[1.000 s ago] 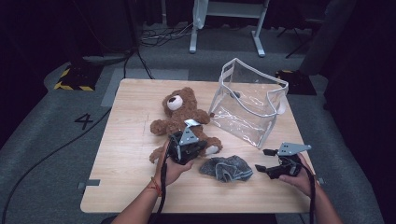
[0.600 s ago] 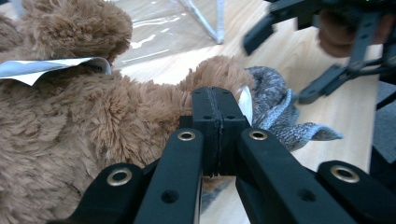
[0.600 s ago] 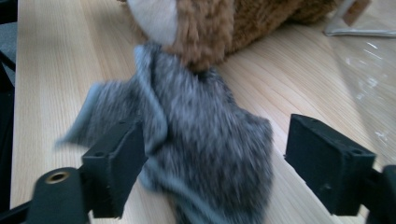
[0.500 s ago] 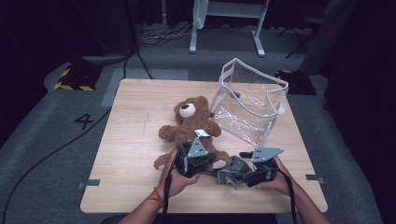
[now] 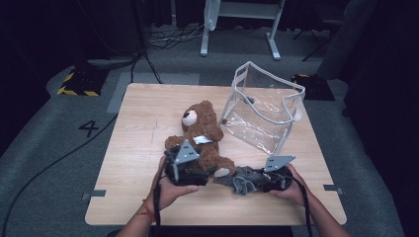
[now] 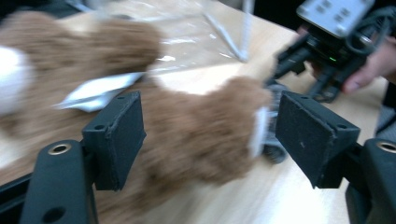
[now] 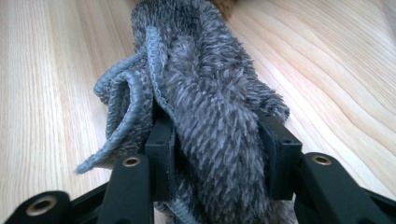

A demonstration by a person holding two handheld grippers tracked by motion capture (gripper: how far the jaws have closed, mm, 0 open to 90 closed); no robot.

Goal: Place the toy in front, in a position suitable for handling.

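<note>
A brown teddy bear (image 5: 203,132) lies on its back mid-table, a white tag on its chest. My left gripper (image 5: 200,168) sits at the bear's legs; its jaws have just been opening. In the left gripper view the left gripper (image 6: 210,126) stands open with the bear's leg (image 6: 205,135) between the pads, untouched. A crumpled grey fluffy cloth (image 5: 242,178) lies right of the bear's foot. My right gripper (image 5: 258,181) has just been closing on it. In the right gripper view the right gripper (image 7: 217,135) presses its pads into the cloth (image 7: 210,70).
A clear plastic bag (image 5: 262,113) with white handles stands open at the back right of the wooden table (image 5: 133,148), just beyond the bear. The person's hands come in over the near edge. Cables and a stand's feet lie on the floor behind.
The left gripper let go of the bear and drew back to the left. The right gripper slid left to the grey cloth and closed on it. The bear shifted slightly.
</note>
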